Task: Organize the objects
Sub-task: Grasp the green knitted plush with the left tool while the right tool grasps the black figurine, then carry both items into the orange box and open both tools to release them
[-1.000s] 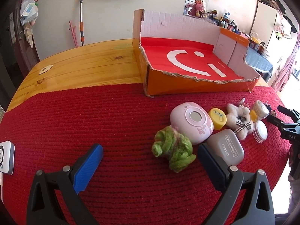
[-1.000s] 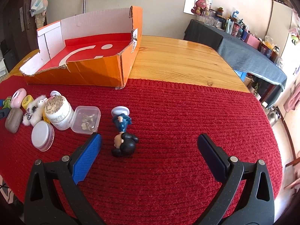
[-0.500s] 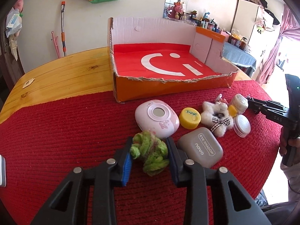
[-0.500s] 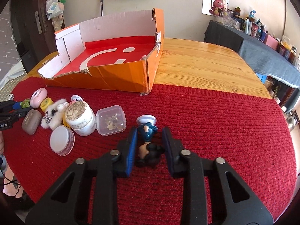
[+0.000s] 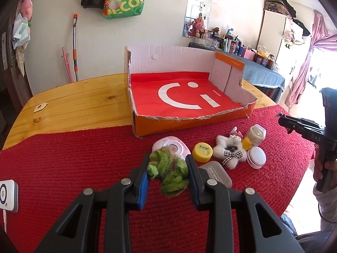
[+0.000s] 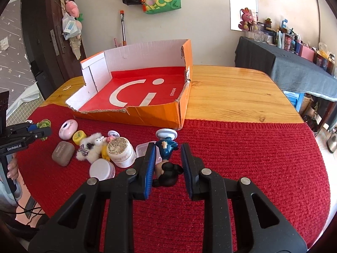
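A: Left wrist view, biggest thing first: the torn orange cardboard box [image 5: 189, 97] sits straight ahead of the left gripper [image 5: 168, 175], past the clutter on the red knitted mat [image 5: 73, 158], open side up. From this hand it lies forward and a little right.

B: And from the right gripper [image 6: 166, 164] the same box is forward and to the left. Which hand looks nearer?

A: Hard to call; both seem about as far off. The box's long side runs across the left view, so either load could go in over the ragged low front wall.

B: What are the fingers doing?

A: The left pair pinches the green plush toy [image 5: 168, 172], which hangs between the blue pads, apparently clear of the mat. The right pair is clamped on the Mickey figurine [image 6: 166, 162], whose long axis runs toward the box, white base at the far end and black head toward the camera.

B: Any writing?

A: The green bag [image 5: 124, 2] on the wall shows "MEG" over "ECO". The box floor carries a white smiley and small print that looks like "MINISO". The grey case [image 5: 217, 175] reads "EYE SHAD", the rest hidden. One handle says "GenRobot.AI", the other "DAS"
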`<state>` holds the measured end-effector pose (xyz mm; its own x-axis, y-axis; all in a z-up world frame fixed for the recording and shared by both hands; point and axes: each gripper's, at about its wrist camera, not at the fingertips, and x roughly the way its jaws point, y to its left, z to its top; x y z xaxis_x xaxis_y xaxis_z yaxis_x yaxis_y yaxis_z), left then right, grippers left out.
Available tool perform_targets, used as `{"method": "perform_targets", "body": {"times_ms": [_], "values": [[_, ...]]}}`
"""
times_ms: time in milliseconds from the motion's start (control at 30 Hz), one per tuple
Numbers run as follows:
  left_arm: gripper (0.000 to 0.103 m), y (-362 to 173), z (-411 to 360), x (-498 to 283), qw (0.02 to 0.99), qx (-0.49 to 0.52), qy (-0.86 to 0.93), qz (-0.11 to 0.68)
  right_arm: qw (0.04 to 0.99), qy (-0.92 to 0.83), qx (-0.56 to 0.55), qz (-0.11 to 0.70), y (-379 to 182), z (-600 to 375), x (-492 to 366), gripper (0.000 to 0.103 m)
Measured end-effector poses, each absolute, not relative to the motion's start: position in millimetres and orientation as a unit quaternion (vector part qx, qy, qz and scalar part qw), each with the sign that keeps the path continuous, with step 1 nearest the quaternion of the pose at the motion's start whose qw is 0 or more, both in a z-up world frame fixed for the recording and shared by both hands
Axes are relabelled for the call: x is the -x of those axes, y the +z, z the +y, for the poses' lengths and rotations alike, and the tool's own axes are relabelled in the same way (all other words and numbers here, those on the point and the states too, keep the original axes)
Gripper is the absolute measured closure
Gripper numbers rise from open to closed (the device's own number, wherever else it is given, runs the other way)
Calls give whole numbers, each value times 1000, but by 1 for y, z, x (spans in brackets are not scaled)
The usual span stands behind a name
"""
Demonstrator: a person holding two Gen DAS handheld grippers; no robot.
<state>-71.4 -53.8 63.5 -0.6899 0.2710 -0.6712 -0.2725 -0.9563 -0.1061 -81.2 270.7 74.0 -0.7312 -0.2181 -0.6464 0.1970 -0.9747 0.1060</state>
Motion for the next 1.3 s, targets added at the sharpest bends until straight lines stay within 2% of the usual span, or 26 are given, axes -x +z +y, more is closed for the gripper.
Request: {"method": "perform_targets", "body": {"times_ms": [467,733,1033,1300], "values": [[69,86,-60,77,144,341,929,1,121,-931,-343,-22,84,269,85,80],[69,106,-48,131,164,349,922,26,146,-928,-343,10,110,250,133,80],[69,87,-27,198,181,420,886,78,161,-892,-421,42,90,230,215,80],[69,63,-20,230,192,477,851,111,168,-855,-481,94,70,216,241,80]]}}
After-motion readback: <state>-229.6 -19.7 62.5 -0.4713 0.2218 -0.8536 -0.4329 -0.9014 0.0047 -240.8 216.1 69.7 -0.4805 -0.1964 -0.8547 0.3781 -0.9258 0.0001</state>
